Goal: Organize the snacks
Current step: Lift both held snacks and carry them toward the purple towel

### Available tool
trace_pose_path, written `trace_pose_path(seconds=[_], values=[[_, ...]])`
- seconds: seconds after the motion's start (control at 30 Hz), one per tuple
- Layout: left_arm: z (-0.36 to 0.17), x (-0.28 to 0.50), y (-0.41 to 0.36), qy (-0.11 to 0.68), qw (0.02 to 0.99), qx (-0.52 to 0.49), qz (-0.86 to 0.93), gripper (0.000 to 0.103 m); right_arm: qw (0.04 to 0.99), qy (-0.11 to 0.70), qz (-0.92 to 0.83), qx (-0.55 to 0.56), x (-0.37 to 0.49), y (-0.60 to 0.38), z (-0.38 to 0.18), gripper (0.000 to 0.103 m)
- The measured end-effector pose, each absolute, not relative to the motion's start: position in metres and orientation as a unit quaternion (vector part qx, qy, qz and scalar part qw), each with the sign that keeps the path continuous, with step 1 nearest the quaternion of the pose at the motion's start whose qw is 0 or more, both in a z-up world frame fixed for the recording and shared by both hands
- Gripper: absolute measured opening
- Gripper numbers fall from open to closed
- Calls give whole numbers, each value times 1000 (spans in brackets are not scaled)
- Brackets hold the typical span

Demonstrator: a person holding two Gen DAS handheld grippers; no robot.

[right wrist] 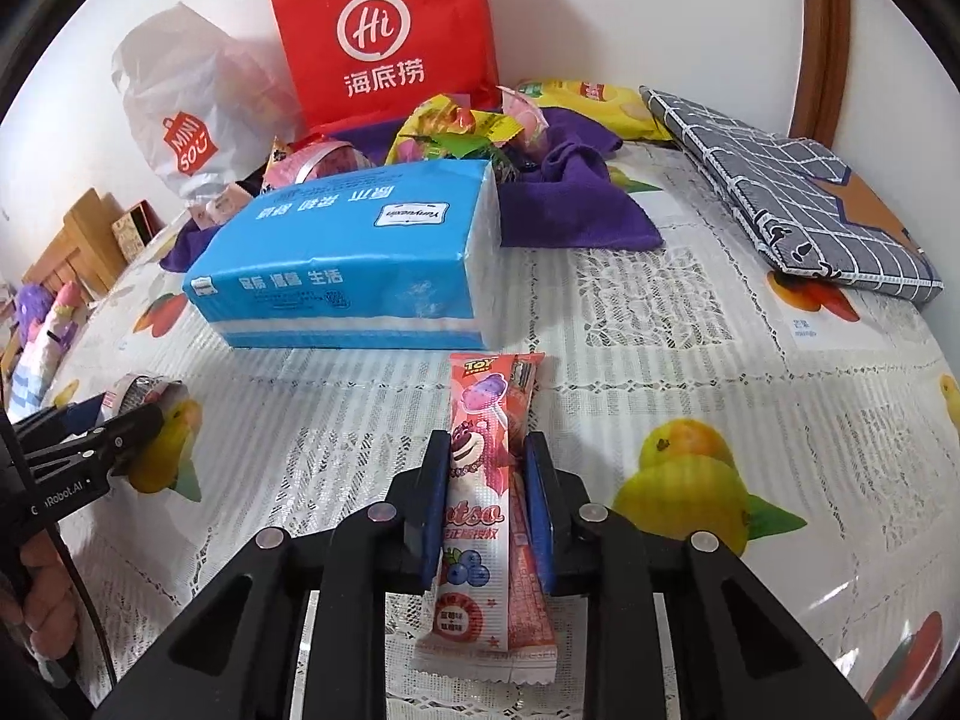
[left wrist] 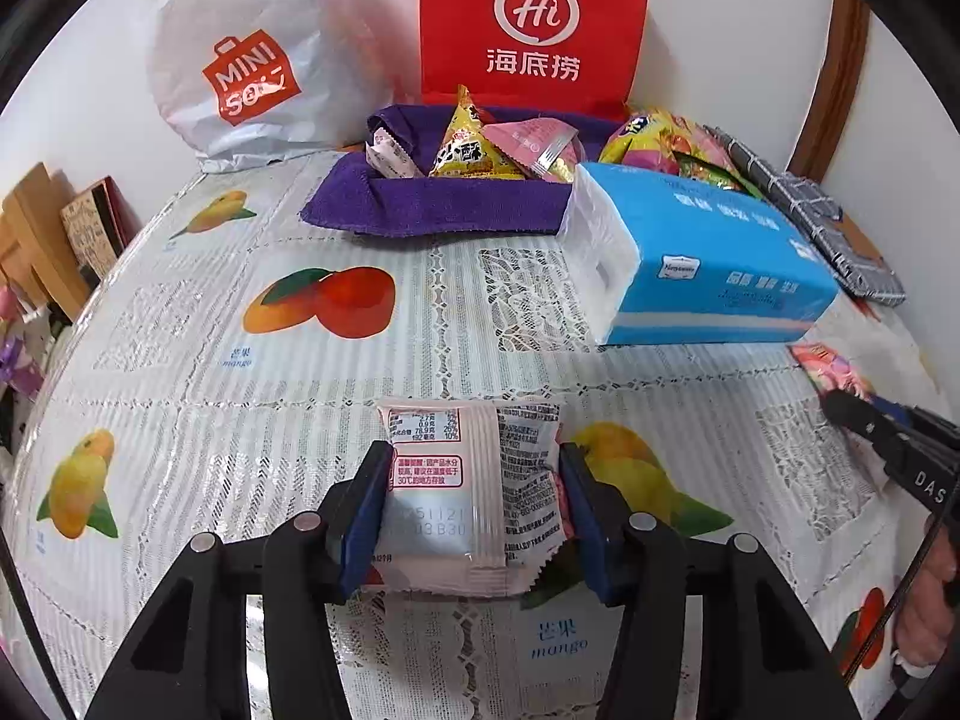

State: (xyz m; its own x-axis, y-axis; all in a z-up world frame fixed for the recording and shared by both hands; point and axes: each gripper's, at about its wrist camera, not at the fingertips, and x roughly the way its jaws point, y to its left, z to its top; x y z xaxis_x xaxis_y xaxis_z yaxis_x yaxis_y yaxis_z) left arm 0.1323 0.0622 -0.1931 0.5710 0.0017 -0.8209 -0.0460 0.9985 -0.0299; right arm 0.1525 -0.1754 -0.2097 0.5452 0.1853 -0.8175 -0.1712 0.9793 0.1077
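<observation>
My left gripper [left wrist: 474,456] is shut on a pale pink snack packet [left wrist: 468,498] that lies printed side up on the tablecloth, its blue pads against both side edges. In the right wrist view, my right gripper [right wrist: 487,441] is shut on a long pink lollipop packet [right wrist: 489,414] with a cartoon bear on it. That packet points away along the fingers. Each gripper shows at the edge of the other view: right gripper [left wrist: 840,405], left gripper [right wrist: 144,414]. At the back, a purple cloth [left wrist: 444,204] holds several wrapped snacks [left wrist: 474,150].
A blue tissue pack [left wrist: 708,258] lies between the grippers and the purple cloth. A red paper bag [left wrist: 534,18] and a white plastic bag [left wrist: 252,60] stand against the wall. A grey checked folded cloth [right wrist: 798,192] lies at the right. A hand [left wrist: 924,606] holds the right gripper.
</observation>
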Motion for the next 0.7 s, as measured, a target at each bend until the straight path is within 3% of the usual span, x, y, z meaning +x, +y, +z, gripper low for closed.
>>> trace_pose_path(seconds=[0.7], values=[[-160,104,60,463,884,-53,-32,51,887,449,105,31,106,-180,-172,22]])
